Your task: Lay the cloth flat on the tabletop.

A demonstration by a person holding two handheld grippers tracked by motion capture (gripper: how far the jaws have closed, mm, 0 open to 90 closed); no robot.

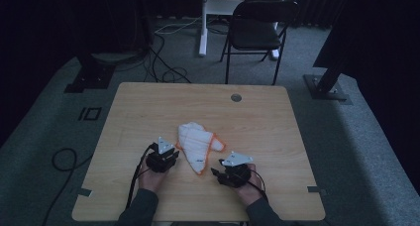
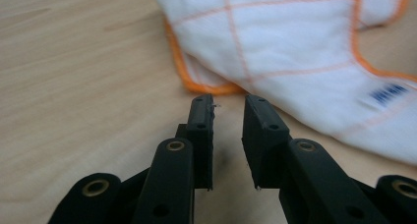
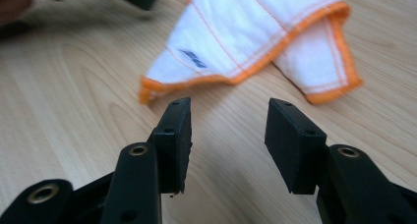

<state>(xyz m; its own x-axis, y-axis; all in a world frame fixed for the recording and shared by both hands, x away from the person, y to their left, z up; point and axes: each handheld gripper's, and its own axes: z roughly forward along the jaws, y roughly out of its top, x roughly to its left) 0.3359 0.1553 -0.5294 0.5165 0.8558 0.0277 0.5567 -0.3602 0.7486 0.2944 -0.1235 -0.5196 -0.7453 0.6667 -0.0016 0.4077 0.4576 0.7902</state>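
I can find only one piece of writing here. On the white cloth [image 2: 295, 42] with the orange border there is a small sewn tag [image 2: 388, 94] with dark blue print, near the edge of the cloth. From my left gripper view the print is blurred, and I cannot read the letters. From my right gripper view the same tag [image 3: 193, 58] is also too small and unsharp to read.
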